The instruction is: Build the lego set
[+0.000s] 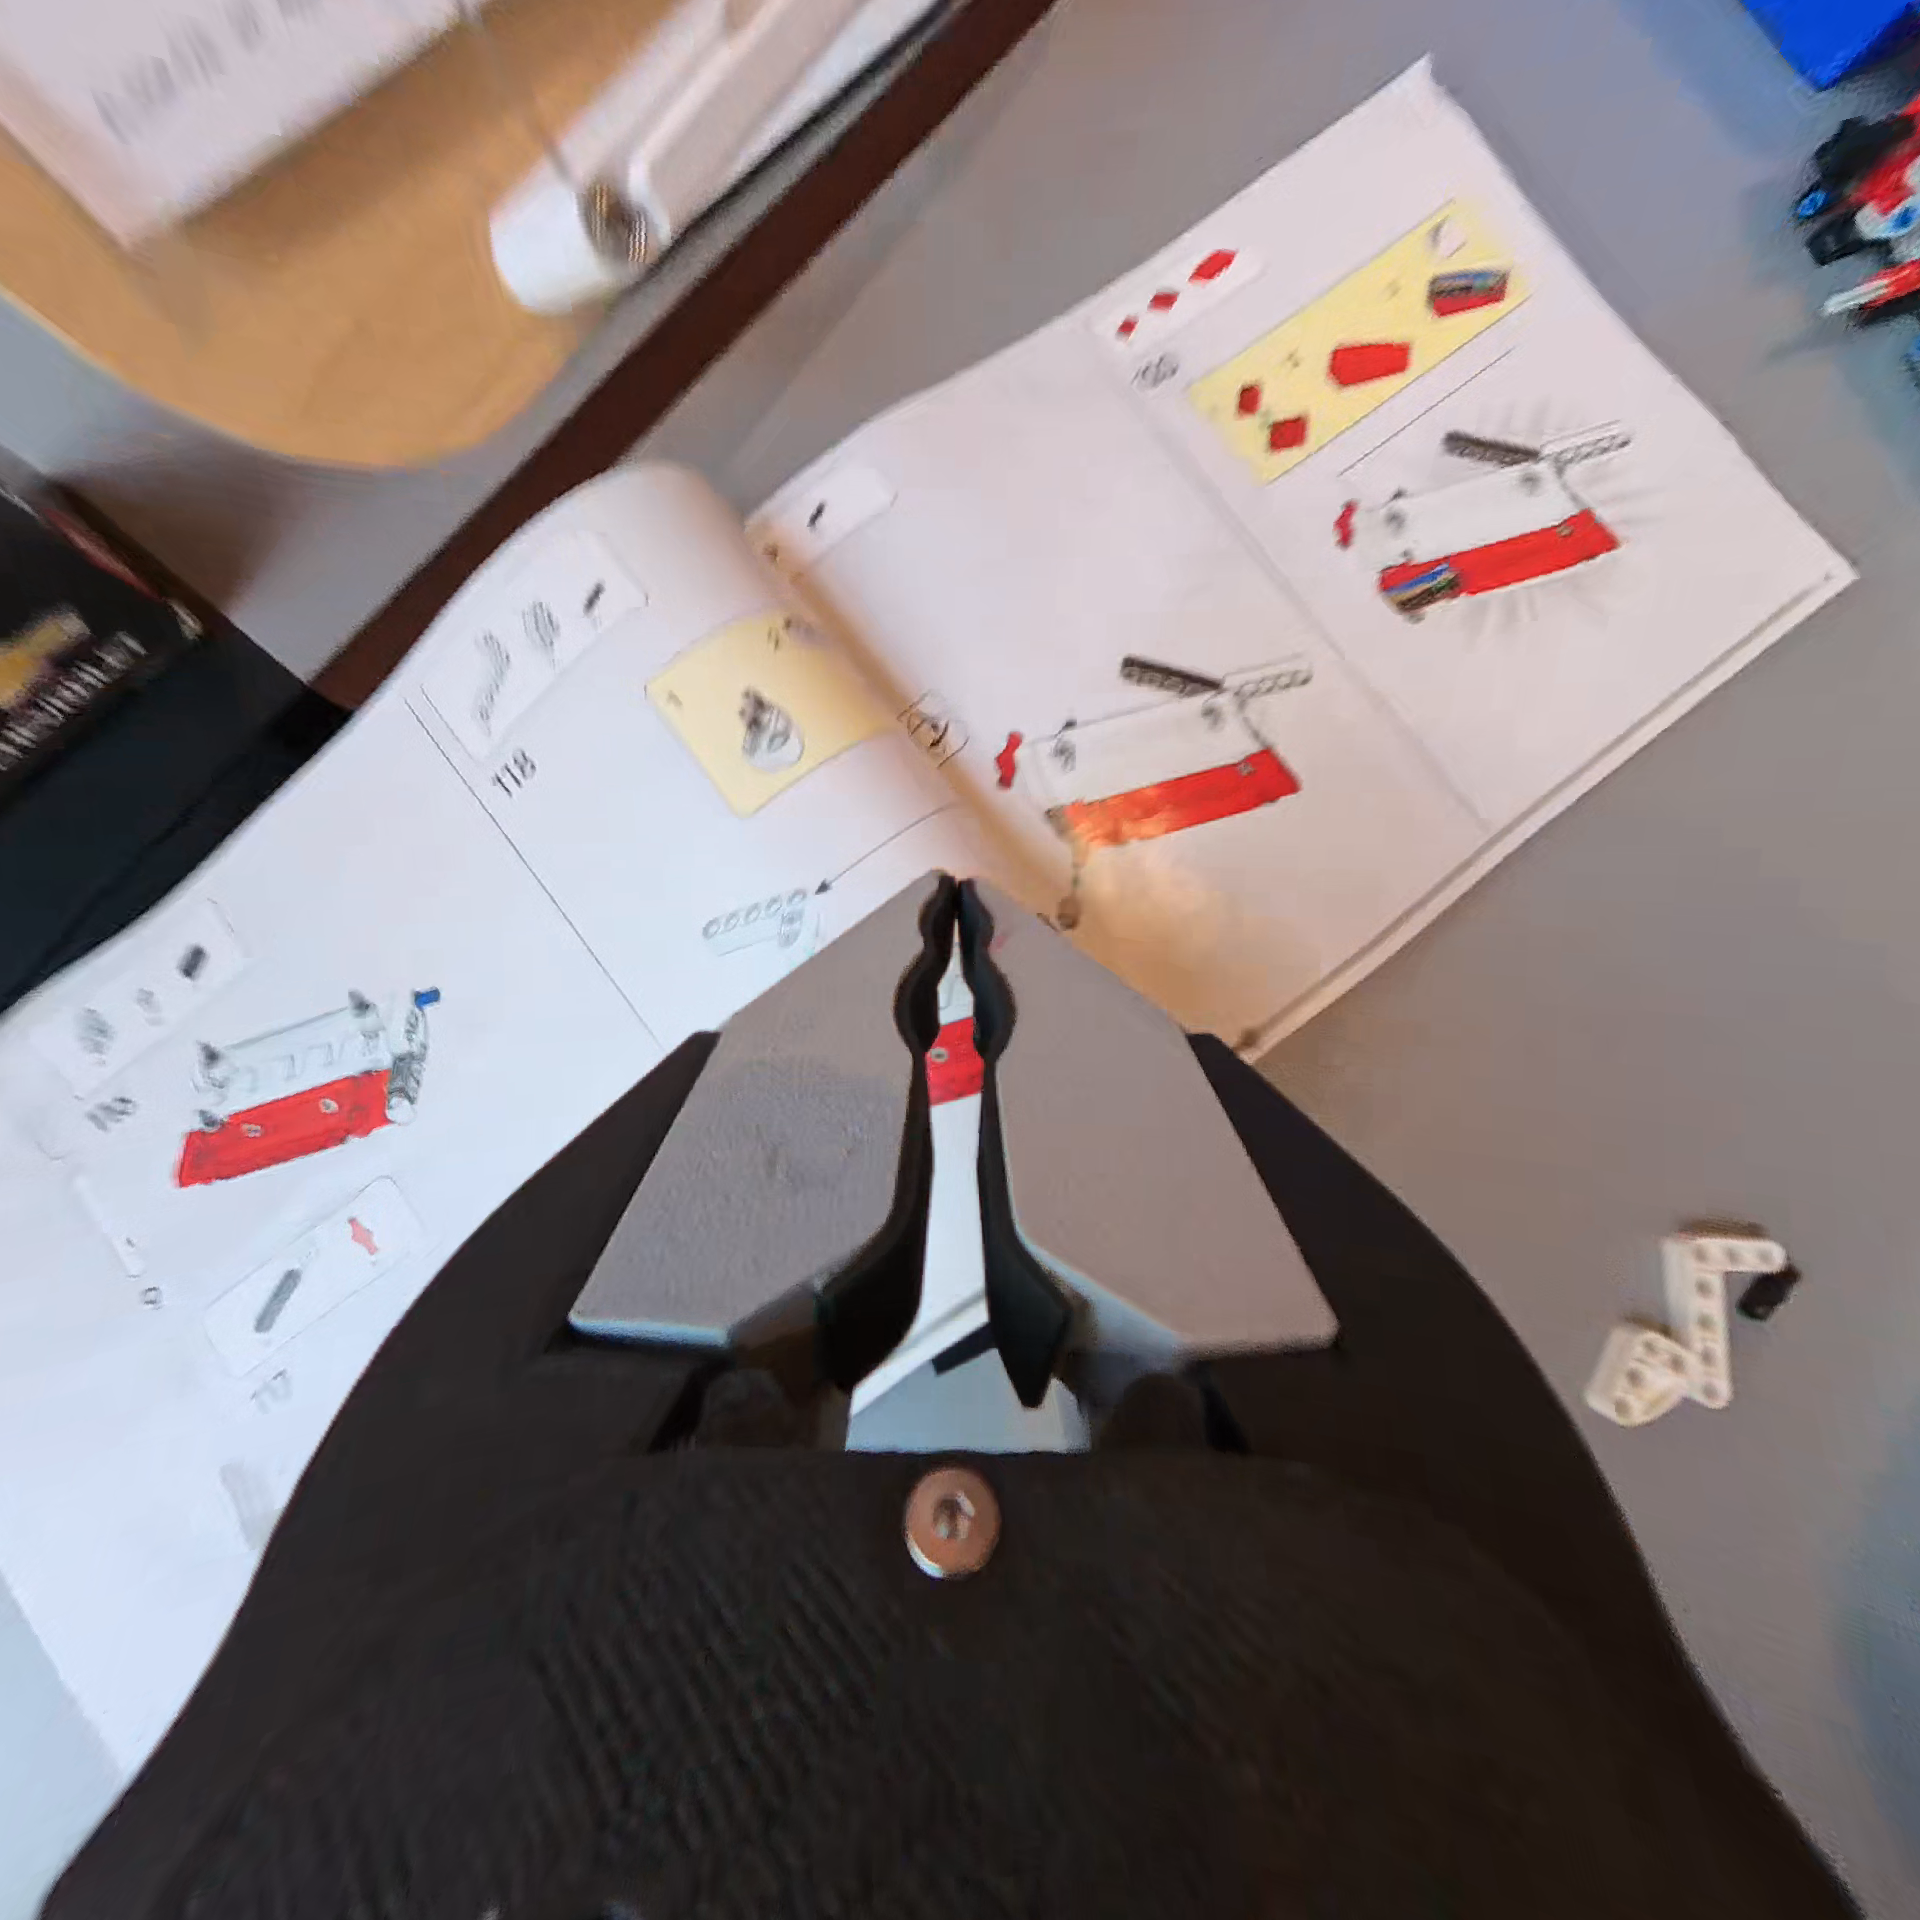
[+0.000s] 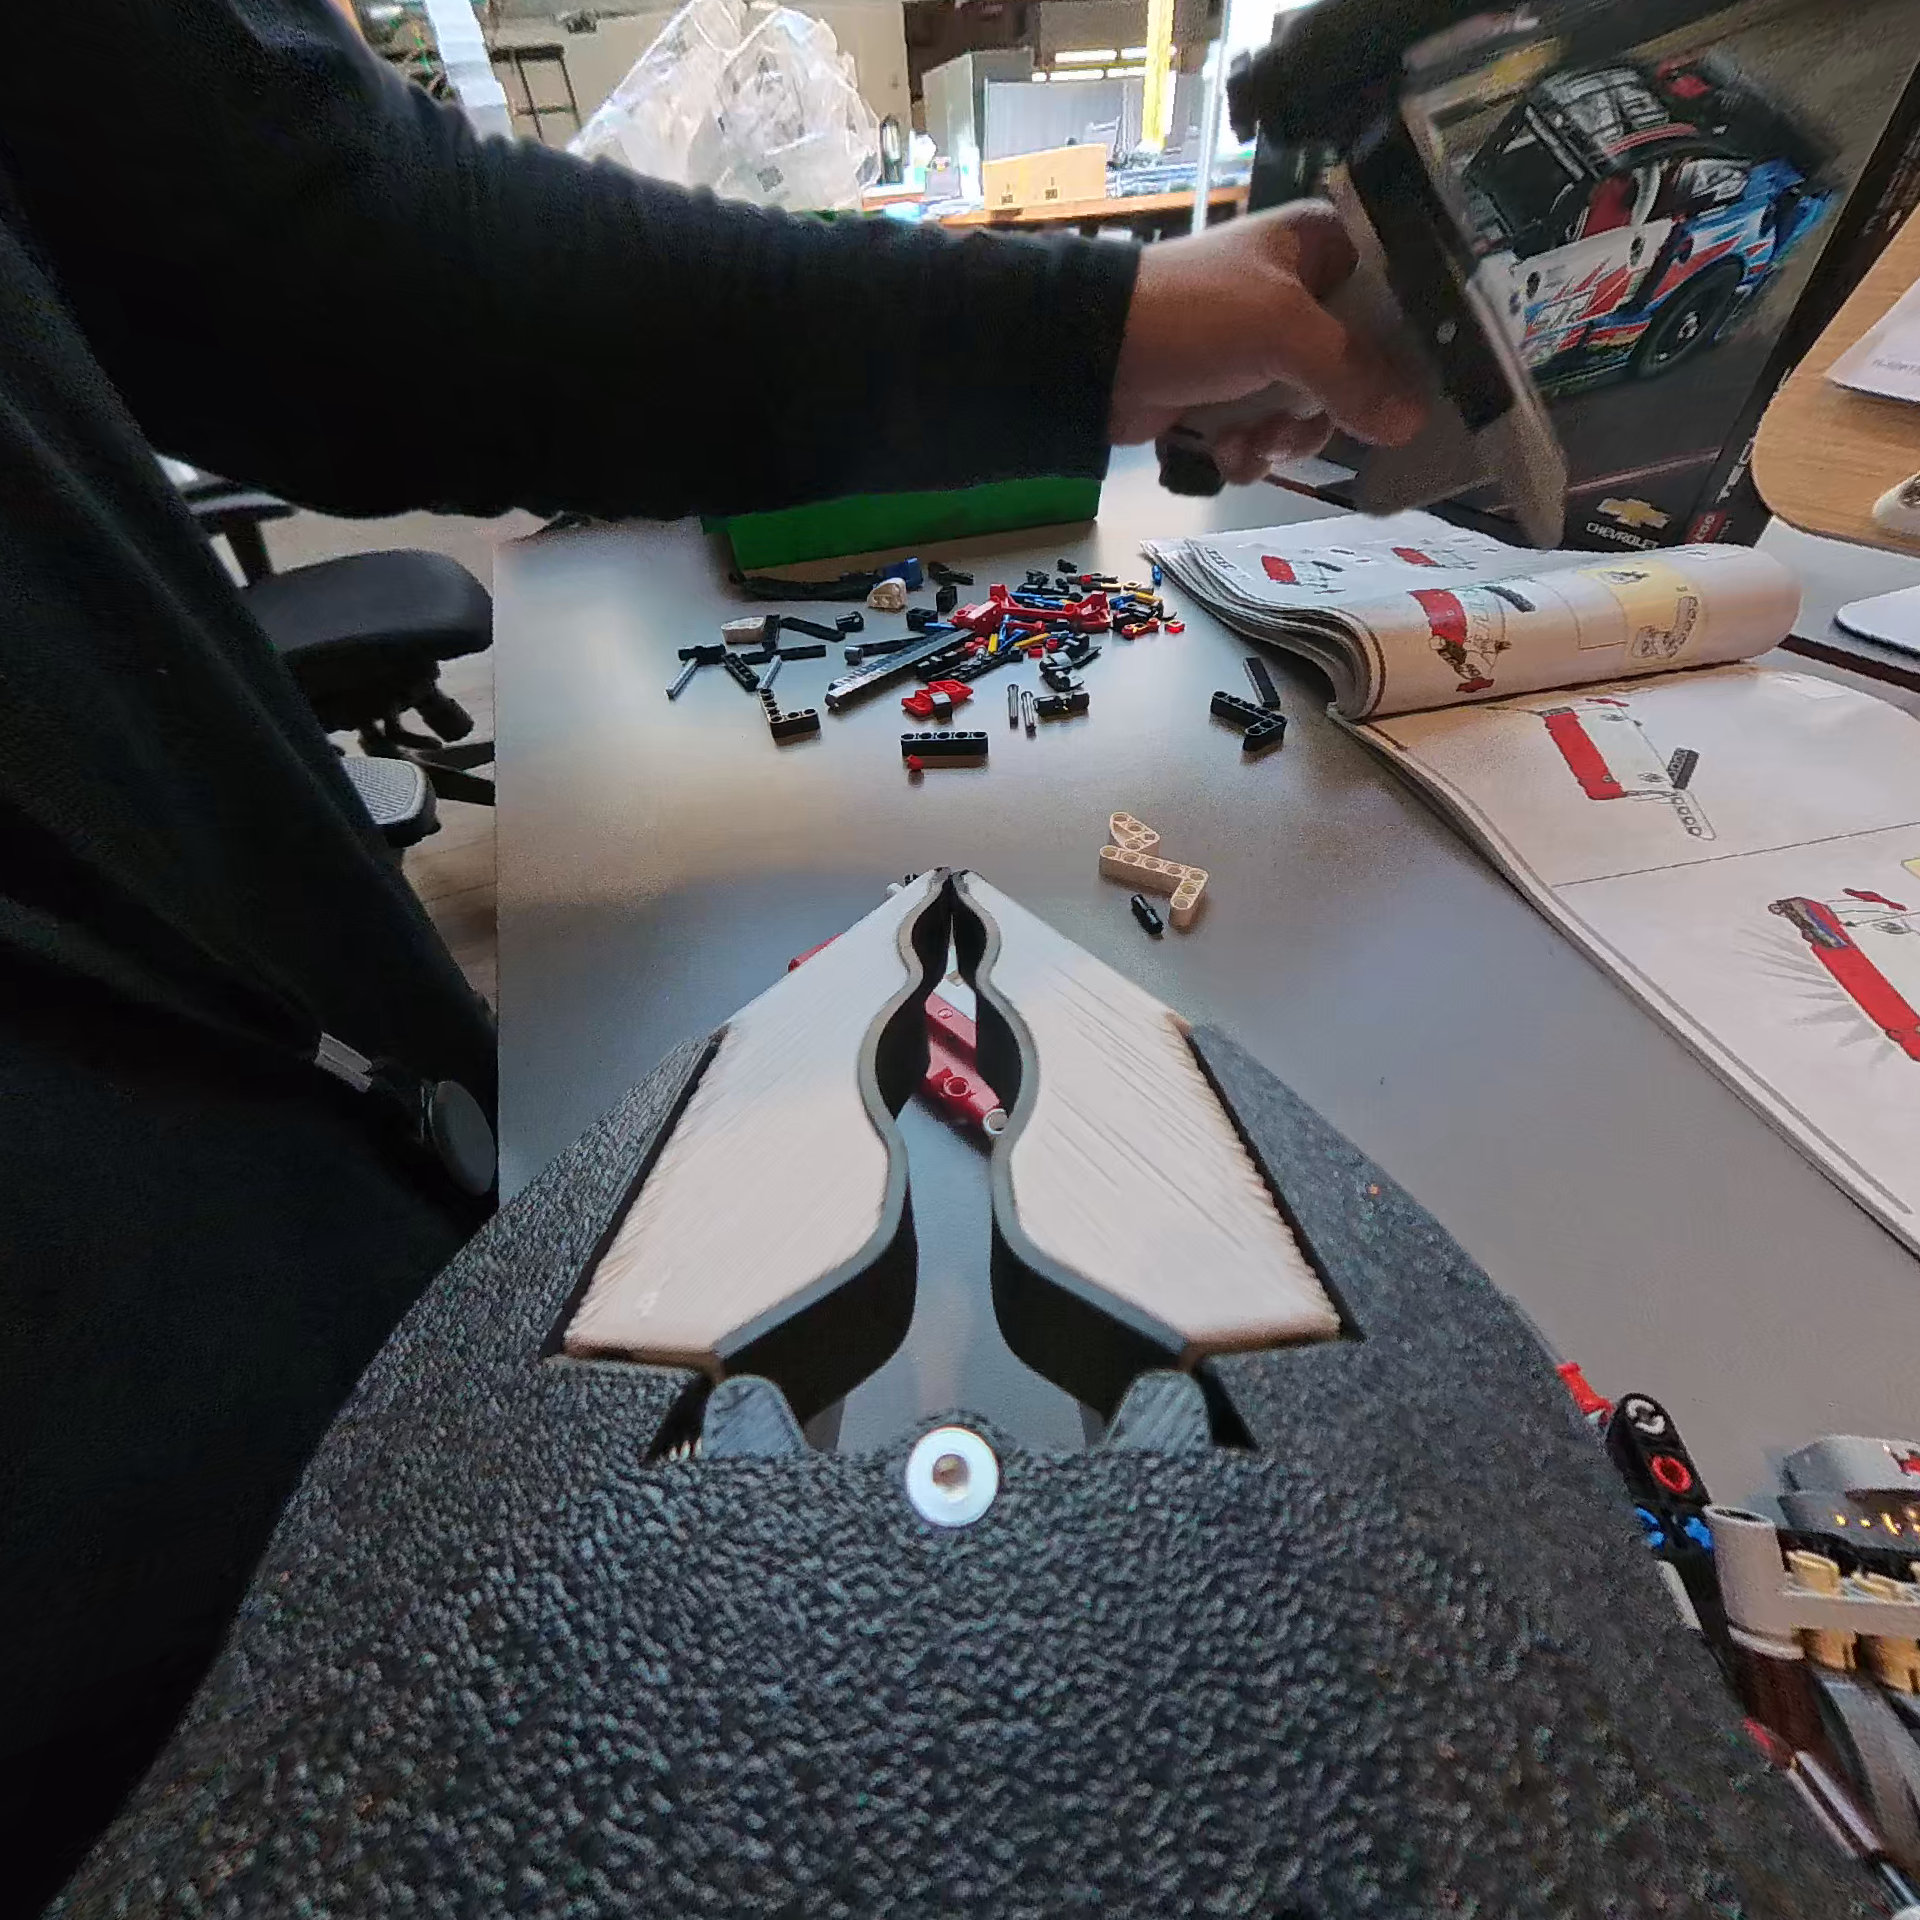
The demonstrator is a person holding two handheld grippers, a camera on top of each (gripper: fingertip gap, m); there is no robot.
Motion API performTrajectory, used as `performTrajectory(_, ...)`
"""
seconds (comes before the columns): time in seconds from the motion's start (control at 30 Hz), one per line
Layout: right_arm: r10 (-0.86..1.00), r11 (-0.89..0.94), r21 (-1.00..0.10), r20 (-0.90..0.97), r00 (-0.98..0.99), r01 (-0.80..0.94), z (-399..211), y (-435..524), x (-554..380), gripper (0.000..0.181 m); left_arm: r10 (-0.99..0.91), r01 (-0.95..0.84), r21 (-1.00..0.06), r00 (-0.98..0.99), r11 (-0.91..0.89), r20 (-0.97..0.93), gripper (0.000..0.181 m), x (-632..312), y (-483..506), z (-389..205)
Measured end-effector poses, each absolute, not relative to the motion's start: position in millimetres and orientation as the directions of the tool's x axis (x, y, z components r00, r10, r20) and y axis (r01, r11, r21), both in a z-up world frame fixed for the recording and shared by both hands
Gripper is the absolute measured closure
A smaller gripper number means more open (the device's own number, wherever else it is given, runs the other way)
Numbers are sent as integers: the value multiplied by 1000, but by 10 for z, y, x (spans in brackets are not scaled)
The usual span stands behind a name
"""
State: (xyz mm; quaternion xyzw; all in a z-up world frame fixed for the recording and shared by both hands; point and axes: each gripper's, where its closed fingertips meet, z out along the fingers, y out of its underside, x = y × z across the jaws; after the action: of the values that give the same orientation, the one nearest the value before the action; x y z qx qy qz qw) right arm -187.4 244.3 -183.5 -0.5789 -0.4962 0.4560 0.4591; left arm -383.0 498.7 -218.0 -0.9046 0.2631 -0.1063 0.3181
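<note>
My left gripper (image 1: 951, 891) is shut, fingertips touching, and hangs above the open instruction booklet (image 1: 1039, 623). Only the page's red and white print shows through the gap behind its tips. It also shows in the right wrist view (image 2: 1527, 499), raised in a hand in front of the set's box (image 2: 1662, 260). My right gripper (image 2: 951, 883) is shut, low over the grey table (image 2: 727, 883). A red piece with a grey pin (image 2: 956, 1086) lies under its fingers. A white angled-beam assembly (image 2: 1153, 868) with a black pin (image 2: 1146, 914) beside it lies just right of the right gripper's tips. It also shows in the left wrist view (image 1: 1688, 1320).
A pile of loose black, red and blue parts (image 2: 966, 644) lies farther back, before a green bin (image 2: 904, 520). The booklet (image 2: 1610, 790) covers the table's right side. The partly built car (image 2: 1818, 1579) stands at the near right. An office chair (image 2: 374, 623) is beyond the left edge. My hands' fingertips stand some 35 centimetres from each other. The partly built car (image 2: 1818, 1579) lies some 15 centimetres from my right tips, 35 centimetres from my left tips.
</note>
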Motion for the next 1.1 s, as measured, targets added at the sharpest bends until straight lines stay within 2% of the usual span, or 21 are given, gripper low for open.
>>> performTrajectory(0.17, 991, -87, -987, -72, 116, 134, -1807, 2477, -1851, 181, -504, -391, -592, 863, -705, 30, 181, -4171, 4925, -2534)
performTrajectory(0.27, 989, -114, -981, -97, 115, 155, -1841, 2497, -1872, 181, -476, -312, -622, 873, -718, 111, 181, -4215, 4912, -2577)
performTrajectory(0.37, 987, -125, -975, -104, 120, 183, -1883, 2511, -1897, 181, -479, -321, -626, 873, -711, 96, 181, -4278, 4922, -2623)
performTrajectory(1.1, 973, -101, -938, -23, 230, 332, -2109, 2621, -1991, 181, -487, -310, -653, 867, -691, 104, 181, -4457, 4804, -2638)
